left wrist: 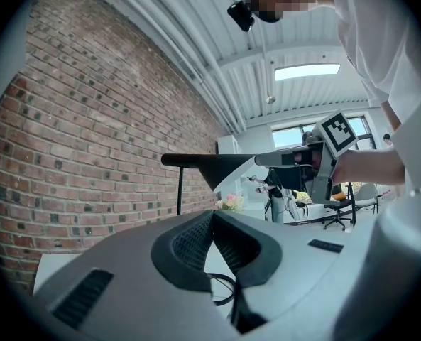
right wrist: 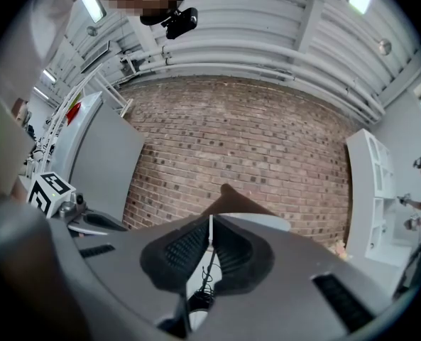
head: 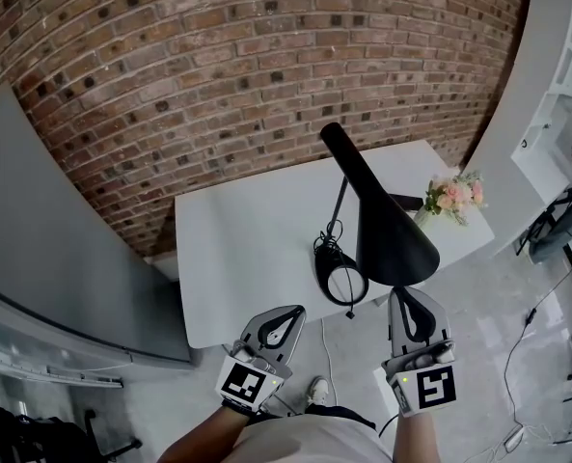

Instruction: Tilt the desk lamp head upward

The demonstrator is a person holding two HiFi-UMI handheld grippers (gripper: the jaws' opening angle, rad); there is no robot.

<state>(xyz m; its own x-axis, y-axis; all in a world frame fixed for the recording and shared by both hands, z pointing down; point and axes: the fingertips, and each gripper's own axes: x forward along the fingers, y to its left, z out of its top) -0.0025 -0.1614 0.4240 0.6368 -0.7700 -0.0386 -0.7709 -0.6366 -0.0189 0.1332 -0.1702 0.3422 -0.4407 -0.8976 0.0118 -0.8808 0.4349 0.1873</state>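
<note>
A black desk lamp stands on the white table (head: pixel 232 258), with a round base (head: pixel 340 280), a thin stem (head: pixel 339 204) and a long cone head (head: pixel 382 225) that widens toward me. My right gripper (head: pixel 398 295) is shut on the near rim of the lamp head. In the right gripper view the thin rim sits between the jaws (right wrist: pixel 210 222) and the cone (right wrist: pixel 233 202) rises behind. My left gripper (head: pixel 298 310) hangs shut and empty over the table's front edge, left of the base. In the left gripper view the lamp head (left wrist: pixel 210 163) lies level.
A brick wall (head: pixel 266 56) backs the table. Pink flowers (head: pixel 454 196) stand at the table's right end, with a small dark object (head: pixel 406 201) beside them. A grey panel (head: pixel 54 239) stands left, a white shelf unit (head: pixel 556 95) right. Cables (head: pixel 536 355) lie on the floor.
</note>
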